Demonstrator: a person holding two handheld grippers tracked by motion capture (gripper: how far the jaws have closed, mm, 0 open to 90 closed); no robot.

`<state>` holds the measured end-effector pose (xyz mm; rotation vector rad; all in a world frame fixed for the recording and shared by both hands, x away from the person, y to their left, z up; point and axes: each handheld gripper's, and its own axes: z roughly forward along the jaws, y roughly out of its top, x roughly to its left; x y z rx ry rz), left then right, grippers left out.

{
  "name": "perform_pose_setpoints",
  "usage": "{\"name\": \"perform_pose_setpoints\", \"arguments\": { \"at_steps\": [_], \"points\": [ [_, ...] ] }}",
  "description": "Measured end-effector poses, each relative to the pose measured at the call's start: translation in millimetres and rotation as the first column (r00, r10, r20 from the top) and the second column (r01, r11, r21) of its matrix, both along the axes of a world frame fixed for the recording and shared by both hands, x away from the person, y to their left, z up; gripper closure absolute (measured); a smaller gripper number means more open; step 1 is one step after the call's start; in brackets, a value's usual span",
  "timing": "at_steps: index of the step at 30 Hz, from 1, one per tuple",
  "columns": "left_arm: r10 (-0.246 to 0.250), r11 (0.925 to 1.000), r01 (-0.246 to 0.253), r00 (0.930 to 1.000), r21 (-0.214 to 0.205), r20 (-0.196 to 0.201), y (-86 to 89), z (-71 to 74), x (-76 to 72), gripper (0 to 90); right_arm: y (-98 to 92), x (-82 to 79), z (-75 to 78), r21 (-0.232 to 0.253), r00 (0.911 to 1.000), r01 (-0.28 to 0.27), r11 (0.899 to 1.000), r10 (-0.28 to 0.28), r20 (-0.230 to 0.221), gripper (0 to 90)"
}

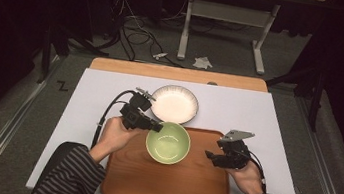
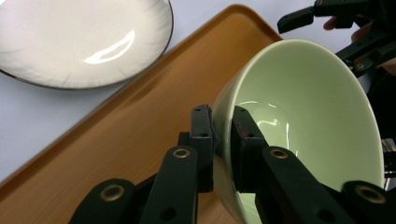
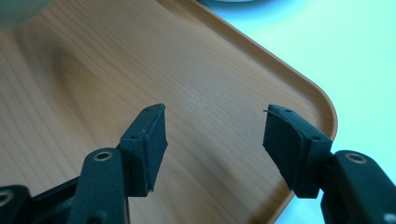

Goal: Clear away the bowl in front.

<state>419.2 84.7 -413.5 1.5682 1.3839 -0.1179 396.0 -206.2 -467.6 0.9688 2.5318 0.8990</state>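
The left claw is clamped on the rim of a bowl. One jaw is outside the wall and one is inside it. The bowl is pale green, round and shiny, with smooth walls and bright spots of light inside. Nothing can be seen in it. In the left gripper view it looks tipped, with its open side turned away from the claw. It sits over a brown wooden tray, near the tray's far edge. Just past the left claw, a white plate with a dark rim lies on the white tabletop. The right claw is on the other side of the bowl, near it but not touching. Its jaws are wide apart, with only bare tray between them.
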Motion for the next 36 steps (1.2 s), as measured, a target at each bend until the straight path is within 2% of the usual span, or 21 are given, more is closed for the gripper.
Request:
{"name": "perform_pose_setpoints", "arguments": {
  "at_steps": [10, 19, 26, 28, 29, 30, 31, 32, 36],
  "points": [
    [0.006, 0.9997, -0.005, 0.9988, 0.023, -0.048, -1.9, -22.4, 4.2, 81.3, 0.9, 0.0, -0.5, -0.006, 1.0000, -0.003, 1.000, 0.003, 0.001, 40.6],
    [0.006, 0.9986, -0.002, 0.9970, 0.052, -0.077, -12.4, -37.7, 10.5, 80.4, 1.8, -0.2, -0.9, -0.004, 1.0000, -0.004, 1.000, 0.004, -0.001, 40.6],
    [0.014, 0.9998, -0.013, 0.9966, 0.017, -0.081, -10.6, -36.6, 13.4, 81.7, 1.1, -0.2, -0.2, 0.000, 1.0000, 0.001, 1.000, -0.001, 0.000, 40.6],
    [0.029, 0.9987, -0.032, 0.9964, -0.039, -0.079, -5.5, -31.7, 15.9, 85.8, 1.8, -0.1, -0.8, 0.003, 1.0000, -0.001, 1.000, 0.001, 0.000, 40.6],
    [0.032, 0.9948, -0.041, 0.9949, -0.093, -0.096, -1.2, -27.3, 17.9, 90.0, 2.0, -0.3, -0.9, -0.003, 1.0000, -0.001, 1.000, 0.001, -0.001, 40.6],
    [0.037, 0.9919, -0.049, 0.9939, -0.117, -0.104, 1.4, -24.9, 19.2, 90.0, 2.4, -0.2, -1.4, -0.004, 1.0000, -0.001, 1.000, 0.001, -0.002, 40.6],
    [0.040, 0.9936, -0.050, 0.9949, -0.101, -0.092, 1.7, -25.0, 19.0, 90.0, 2.4, -0.2, -1.4, -0.004, 1.0000, -0.001, 1.000, 0.001, -0.002, 40.6],
    [0.035, 0.9970, -0.040, 0.9956, -0.066, -0.087, -1.3, -30.4, 17.4, 90.0, 2.4, 0.0, -1.5, -0.005, 1.0000, -0.002, 1.000, 0.002, -0.001, 40.6],
    [0.016, 0.9983, -0.021, 0.9956, -0.055, -0.092, -8.3, -34.5, 15.3, 90.0, 2.6, -0.1, -1.3, -0.005, 1.0000, -0.002, 1.000, 0.002, 0.000, 40.6]
  ]
}}
